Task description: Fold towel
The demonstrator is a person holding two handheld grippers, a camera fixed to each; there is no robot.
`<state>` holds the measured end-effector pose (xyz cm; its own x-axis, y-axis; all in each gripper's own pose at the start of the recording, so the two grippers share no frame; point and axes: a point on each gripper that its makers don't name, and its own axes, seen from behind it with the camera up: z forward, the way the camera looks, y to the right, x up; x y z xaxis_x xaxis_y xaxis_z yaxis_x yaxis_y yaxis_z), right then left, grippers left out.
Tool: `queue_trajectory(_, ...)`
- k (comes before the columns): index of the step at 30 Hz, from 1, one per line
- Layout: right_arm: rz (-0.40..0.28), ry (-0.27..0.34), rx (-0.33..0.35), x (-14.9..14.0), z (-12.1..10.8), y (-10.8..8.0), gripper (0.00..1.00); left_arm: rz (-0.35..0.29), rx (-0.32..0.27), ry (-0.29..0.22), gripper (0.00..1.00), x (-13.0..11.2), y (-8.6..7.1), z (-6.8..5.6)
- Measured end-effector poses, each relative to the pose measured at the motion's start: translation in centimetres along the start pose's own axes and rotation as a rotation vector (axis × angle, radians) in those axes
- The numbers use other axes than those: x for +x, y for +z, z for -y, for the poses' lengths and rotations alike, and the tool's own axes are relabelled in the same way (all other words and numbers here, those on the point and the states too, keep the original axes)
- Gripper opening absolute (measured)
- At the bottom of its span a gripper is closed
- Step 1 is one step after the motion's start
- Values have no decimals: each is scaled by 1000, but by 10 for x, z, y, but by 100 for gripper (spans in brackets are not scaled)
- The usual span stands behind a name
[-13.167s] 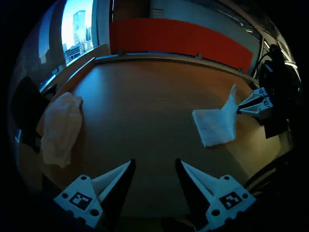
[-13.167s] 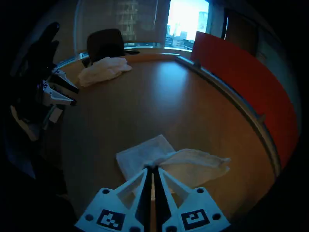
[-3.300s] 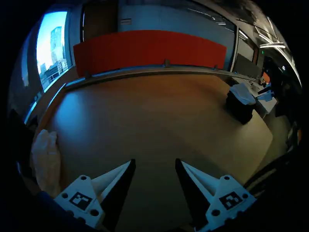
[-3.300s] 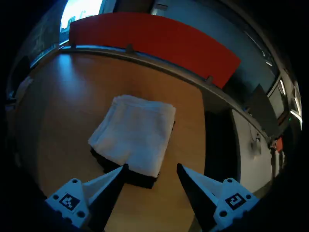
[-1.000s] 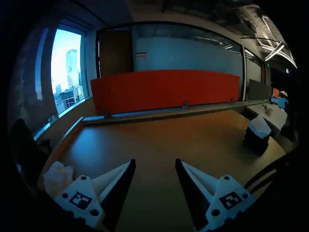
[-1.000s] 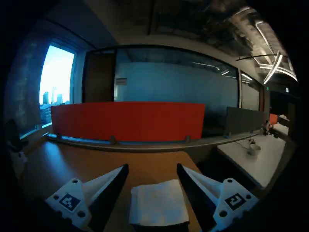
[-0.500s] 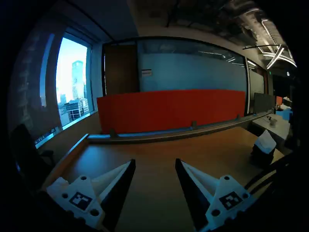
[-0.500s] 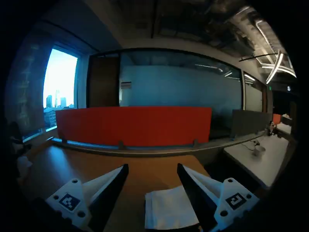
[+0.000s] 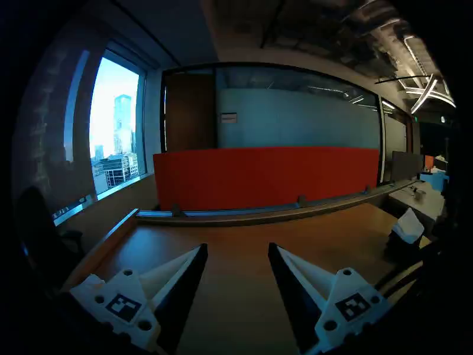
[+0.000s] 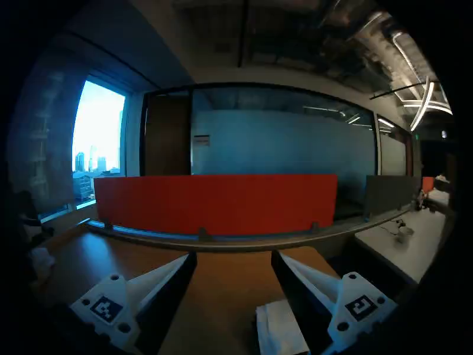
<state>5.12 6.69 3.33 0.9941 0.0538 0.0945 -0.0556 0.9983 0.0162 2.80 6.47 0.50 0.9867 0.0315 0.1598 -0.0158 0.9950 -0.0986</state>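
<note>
Jaws gape, empty, on my left tool (image 9: 236, 247) and right tool (image 10: 233, 255). A folded white cloth towel (image 10: 281, 330) lies beside the right one.

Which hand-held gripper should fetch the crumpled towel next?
Left, probably. From the right hand-held gripper, open, the crumpled towel lies far left, and the folded towel sits by its fingers; the left hand-held gripper is open too.
</note>
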Motion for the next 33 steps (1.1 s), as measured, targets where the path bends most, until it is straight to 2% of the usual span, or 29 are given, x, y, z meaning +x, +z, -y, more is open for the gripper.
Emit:
queue_trajectory(5, -11, 3, 12, 4, 27, 3, 97, -15, -4, -16, 75, 6, -1, 4)
queue_trajectory(11, -25, 26, 27, 11, 52, 6, 97, -40, 2, -5, 75, 14, -1, 10)
queue_trajectory(17, -7, 26, 21, 7, 56, 9, 98, -59, -8, 1, 75, 16, -3, 8)
queue_trajectory(24, 5, 10, 16, 10, 62, 9, 98, -90, 14, 7, 75, 20, -6, 14)
queue_trajectory(33, 10, 0, 15, 11, 74, 4, 99, -120, 19, 1, 75, 0, -1, 16)
